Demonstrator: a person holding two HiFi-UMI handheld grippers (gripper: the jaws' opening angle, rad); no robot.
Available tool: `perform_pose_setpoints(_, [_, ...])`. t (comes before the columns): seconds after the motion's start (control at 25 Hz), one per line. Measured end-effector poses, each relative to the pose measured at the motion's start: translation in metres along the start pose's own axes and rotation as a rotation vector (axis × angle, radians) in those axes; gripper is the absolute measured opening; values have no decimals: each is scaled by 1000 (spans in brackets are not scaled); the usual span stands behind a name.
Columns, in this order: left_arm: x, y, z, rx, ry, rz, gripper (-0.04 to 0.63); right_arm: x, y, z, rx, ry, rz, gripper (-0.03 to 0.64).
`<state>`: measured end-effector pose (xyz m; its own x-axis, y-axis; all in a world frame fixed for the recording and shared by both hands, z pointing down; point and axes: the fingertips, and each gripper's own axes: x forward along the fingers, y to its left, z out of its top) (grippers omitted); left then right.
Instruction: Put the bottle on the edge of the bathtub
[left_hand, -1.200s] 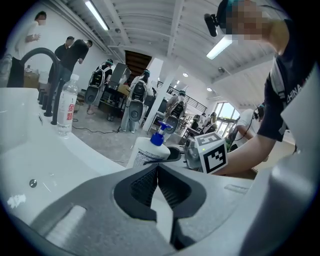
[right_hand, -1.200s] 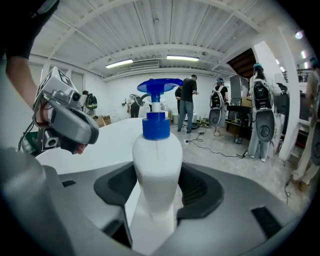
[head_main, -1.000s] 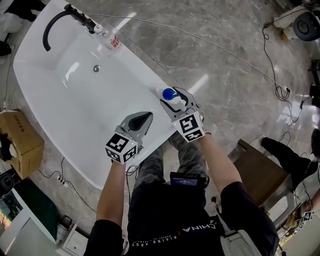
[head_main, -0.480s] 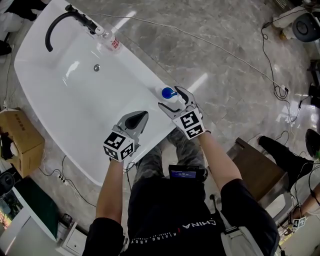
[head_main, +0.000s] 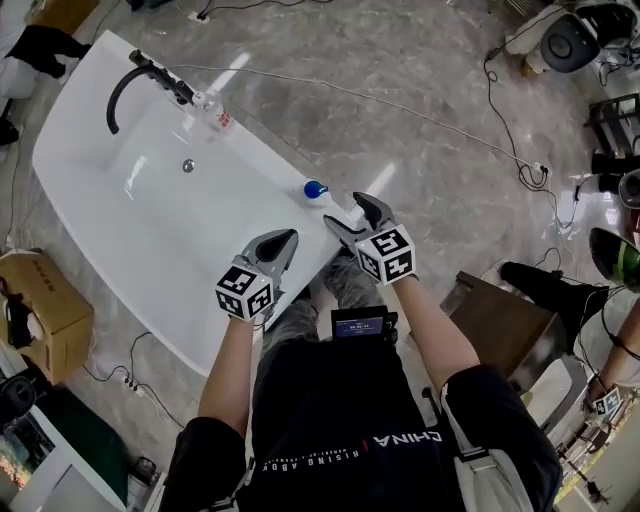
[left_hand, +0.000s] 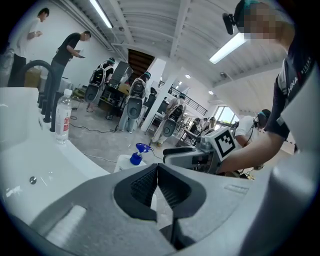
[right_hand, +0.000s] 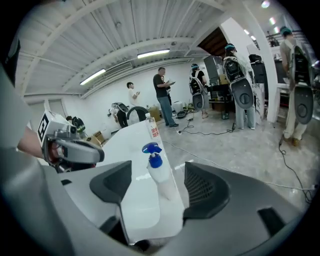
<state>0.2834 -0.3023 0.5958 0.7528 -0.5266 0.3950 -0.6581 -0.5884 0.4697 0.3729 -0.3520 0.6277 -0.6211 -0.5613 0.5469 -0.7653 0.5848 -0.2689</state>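
A white spray bottle with a blue nozzle (head_main: 316, 190) stands upright on the near rim of the white bathtub (head_main: 262, 148). My right gripper (head_main: 351, 213) sits just behind it, a short gap away. Its jaws are wide and closing slightly, with nothing between them. In the right gripper view the spray bottle (right_hand: 160, 175) stands free ahead of the right gripper (right_hand: 157, 192). My left gripper (head_main: 284, 241) hovers over the tub's inner wall, shut and empty. In the left gripper view the left gripper (left_hand: 157, 175) has its pads together, and the spray bottle (left_hand: 135, 156) is beyond them.
A clear water bottle with a red label (head_main: 218, 115) stands on the rim by the black faucet (head_main: 135, 80). A cardboard box (head_main: 40, 300) sits left of the tub. Cables (head_main: 420, 110) cross the marble floor. A wooden stool (head_main: 500, 330) is at my right. People stand in the background.
The right gripper opened, let go of the spray bottle and drew back towards me. The bottle stays standing on the rim. The left gripper stayed shut.
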Motion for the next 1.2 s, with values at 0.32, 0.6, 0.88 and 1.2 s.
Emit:
perform_pose_setpoints(0.32, [-25,-54,17,20,-30,-84,9,-81,30,39,-13,-6,-37,12])
perform_pose_setpoints(0.6, [-48,-91,14,96,-13,-139,9,-124,67,51,-50,-49,-117,11])
perform_pose_setpoints(0.88, [-59,-119,13,169,-10,-205,9,-164,79,50,-25,-128,-220,9])
perform_pose_setpoints(1.2, [-67,-138,28,167,-63,-206,9,-190,91,50,-38,-172,-258,9])
